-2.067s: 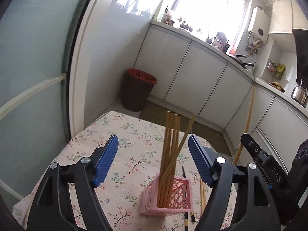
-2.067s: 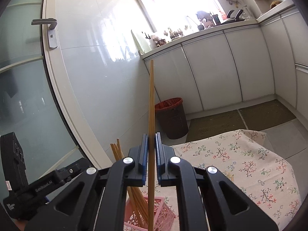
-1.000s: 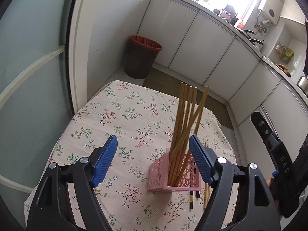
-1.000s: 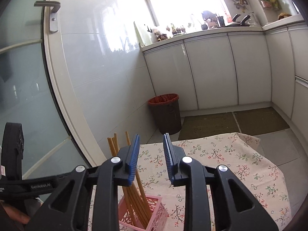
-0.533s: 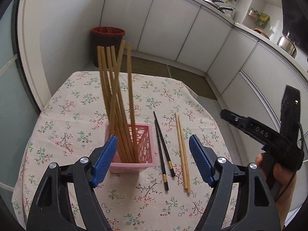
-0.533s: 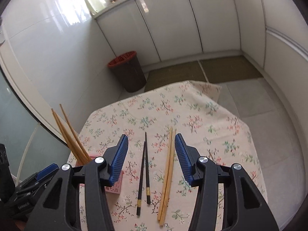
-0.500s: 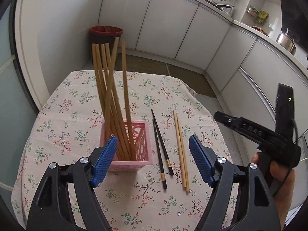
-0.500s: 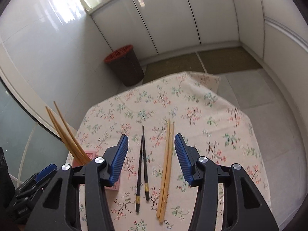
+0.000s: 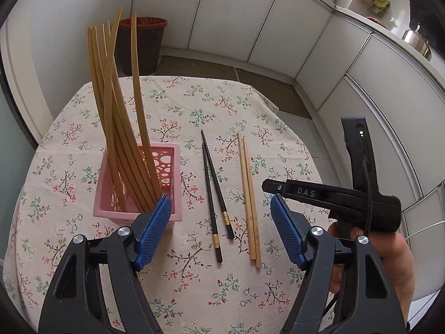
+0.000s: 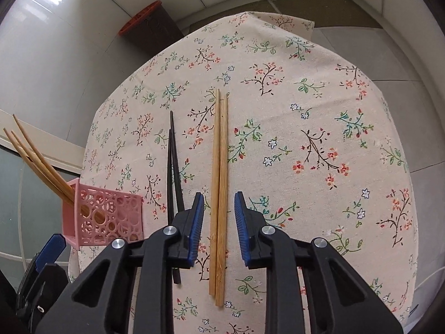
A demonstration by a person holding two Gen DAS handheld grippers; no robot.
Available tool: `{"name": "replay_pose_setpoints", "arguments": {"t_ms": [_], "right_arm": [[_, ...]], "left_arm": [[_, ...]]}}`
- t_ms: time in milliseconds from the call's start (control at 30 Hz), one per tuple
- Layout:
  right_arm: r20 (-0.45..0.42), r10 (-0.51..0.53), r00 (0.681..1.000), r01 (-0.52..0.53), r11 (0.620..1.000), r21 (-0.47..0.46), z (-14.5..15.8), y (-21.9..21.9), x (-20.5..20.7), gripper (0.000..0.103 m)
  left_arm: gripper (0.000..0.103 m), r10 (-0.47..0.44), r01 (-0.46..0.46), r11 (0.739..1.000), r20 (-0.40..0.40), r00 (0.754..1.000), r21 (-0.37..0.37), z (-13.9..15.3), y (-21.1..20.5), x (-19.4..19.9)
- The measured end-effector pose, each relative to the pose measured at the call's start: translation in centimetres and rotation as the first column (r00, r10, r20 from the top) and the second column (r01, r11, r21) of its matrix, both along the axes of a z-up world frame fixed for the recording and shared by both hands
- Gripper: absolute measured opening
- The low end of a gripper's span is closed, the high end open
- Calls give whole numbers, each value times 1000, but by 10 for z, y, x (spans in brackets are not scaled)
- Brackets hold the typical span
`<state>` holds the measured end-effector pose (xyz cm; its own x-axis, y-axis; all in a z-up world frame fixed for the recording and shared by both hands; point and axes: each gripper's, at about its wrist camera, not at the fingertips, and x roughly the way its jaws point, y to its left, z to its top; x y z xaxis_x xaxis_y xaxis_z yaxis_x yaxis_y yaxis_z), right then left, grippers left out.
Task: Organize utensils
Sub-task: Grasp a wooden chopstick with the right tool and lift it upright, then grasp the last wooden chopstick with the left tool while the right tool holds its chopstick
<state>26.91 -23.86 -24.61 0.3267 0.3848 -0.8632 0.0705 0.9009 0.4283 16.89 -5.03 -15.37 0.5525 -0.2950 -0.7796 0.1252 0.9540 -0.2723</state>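
Note:
A pink perforated holder [image 9: 167,167] stands on the floral tablecloth [image 9: 194,105] with several long bamboo chopsticks [image 9: 116,105] leaning in it. To its right lie a black pair [image 9: 214,194] and a light bamboo pair [image 9: 249,194]. My left gripper [image 9: 218,229] is open and empty, above the near ends of both pairs. My right gripper [image 10: 218,222] is open, its jaws straddling the bamboo pair [image 10: 219,167] from above, not touching. The black pair [image 10: 172,167] lies just left of it, and the holder [image 10: 103,217] stands further left.
A dark bin with a red rim [image 9: 141,44] stands on the floor beyond the table. White cabinets [image 9: 250,14] line the far wall and right side. The table edge [image 10: 411,194] drops to a tiled floor on the right. The right gripper's body [image 9: 347,197] shows at the left view's right.
My right gripper let go of a bamboo chopstick into the holder, opened, then tipped down and dropped low over the bamboo pair. My left gripper tilted down toward the table, staying open.

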Motion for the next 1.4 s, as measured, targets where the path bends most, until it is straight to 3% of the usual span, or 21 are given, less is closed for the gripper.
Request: {"name": "replay_pose_setpoints", "arguments": {"t_ms": [300, 400, 433, 500, 667, 767, 867, 967, 1167, 1267, 1400], "right_arm": [[-67, 47, 997, -52, 996, -68, -30, 26, 19, 16], [-52, 64, 997, -69, 993, -93, -29, 30, 16, 14], [-53, 63, 997, -67, 995, -79, -28, 29, 16, 8], [-41, 53, 998, -55, 998, -39, -20, 23, 11, 7], [-46, 32, 998, -34, 998, -53, -18, 12, 5, 7], [14, -45, 999, 45, 999, -5, 3, -13, -5, 7], [104, -77, 992, 80, 997, -20, 31, -35, -20, 7], [158, -119, 980, 117, 993, 23, 46, -60, -27, 8], [164, -219, 962, 210, 975, 75, 47, -97, -28, 8], [146, -249, 957, 239, 967, 84, 43, -103, -27, 8], [163, -253, 954, 240, 966, 96, 46, -106, -26, 8]], "left_arm": [[61, 55, -55, 998, -12, 998, 18, 0, 10, -1], [60, 70, -70, 997, -16, 997, 13, 1, 15, 1], [59, 75, -75, 997, -15, 997, 11, 2, 17, 1], [59, 81, -81, 997, -12, 997, 11, 3, 19, 1], [58, 61, -60, 998, -19, 998, 25, -1, 7, 2], [57, 20, -20, 1000, -30, 999, 22, -2, -12, 4], [57, -19, 21, 998, -29, 999, 67, 0, -38, 14], [57, -62, 67, 992, -44, 997, 111, -4, -68, 31], [57, -123, 168, 958, -195, 973, 231, -58, -120, 80], [56, -101, 178, 944, -268, 958, 278, -87, -127, 108], [45, -96, 199, 931, -322, 942, 304, -113, -127, 127]]}}
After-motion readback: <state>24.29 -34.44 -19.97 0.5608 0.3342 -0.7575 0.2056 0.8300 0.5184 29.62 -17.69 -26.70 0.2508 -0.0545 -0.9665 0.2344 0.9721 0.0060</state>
